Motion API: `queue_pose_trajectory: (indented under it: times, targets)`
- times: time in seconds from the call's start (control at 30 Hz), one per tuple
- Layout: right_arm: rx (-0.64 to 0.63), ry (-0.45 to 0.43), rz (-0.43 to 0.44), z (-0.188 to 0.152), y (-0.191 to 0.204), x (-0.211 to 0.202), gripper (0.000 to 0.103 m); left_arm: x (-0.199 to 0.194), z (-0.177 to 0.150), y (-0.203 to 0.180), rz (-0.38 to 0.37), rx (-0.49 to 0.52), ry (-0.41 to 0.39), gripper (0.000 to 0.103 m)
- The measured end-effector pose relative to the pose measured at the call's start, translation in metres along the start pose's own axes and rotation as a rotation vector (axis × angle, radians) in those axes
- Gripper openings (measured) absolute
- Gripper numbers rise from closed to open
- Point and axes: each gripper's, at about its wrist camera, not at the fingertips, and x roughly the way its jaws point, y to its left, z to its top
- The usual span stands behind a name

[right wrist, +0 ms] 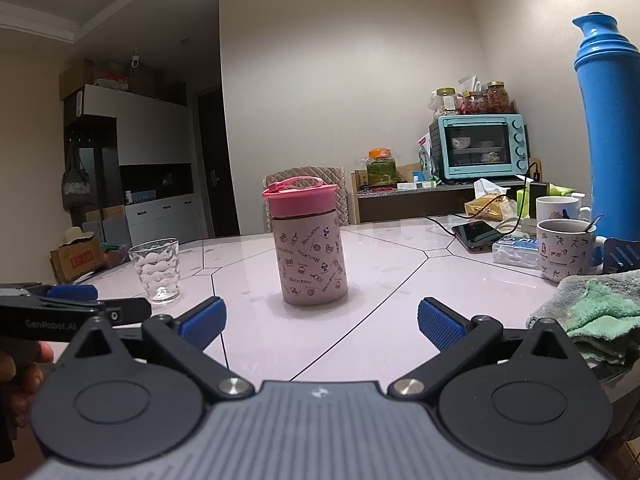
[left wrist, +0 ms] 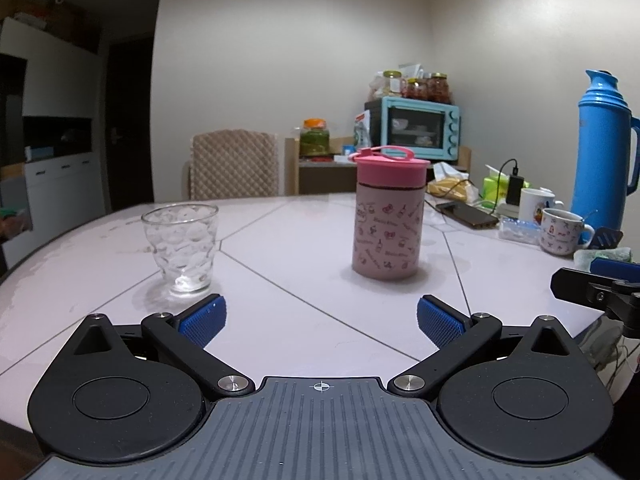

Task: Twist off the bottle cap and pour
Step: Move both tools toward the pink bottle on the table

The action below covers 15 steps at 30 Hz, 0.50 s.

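A pink patterned bottle [left wrist: 387, 224] [right wrist: 309, 256] with a pink screw cap [left wrist: 390, 166] [right wrist: 301, 196] stands upright mid-table. An empty dimpled glass [left wrist: 182, 246] [right wrist: 157, 270] stands to its left. My left gripper [left wrist: 320, 322] is open near the table's front edge, nothing between its blue pads; the glass is just beyond its left finger. My right gripper [right wrist: 322, 322] is open too, short of the bottle and empty. In each wrist view the other gripper shows at the frame's side.
A tall blue thermos [left wrist: 604, 160] [right wrist: 612, 132], two mugs [right wrist: 564, 248], a phone [right wrist: 478, 234] with cable and a plastic box crowd the table's right. A green cloth [right wrist: 596, 312] lies near my right gripper. A chair [left wrist: 234, 168] and a teal oven [right wrist: 478, 146] stand beyond.
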Motion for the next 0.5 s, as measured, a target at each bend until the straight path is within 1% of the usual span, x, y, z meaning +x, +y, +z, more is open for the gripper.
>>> queue_pose_trajectory:
  times: [0.27,0.5]
  targets:
    - [0.004,0.004,0.010,0.006,-0.005,0.014,0.103,0.011,0.007,-0.007,0.013,-0.004,0.007,0.103]
    - [0.007,0.013,0.019,0.010,-0.007,0.030,0.103,0.027,0.008,-0.003,0.028,-0.005,0.014,0.103]
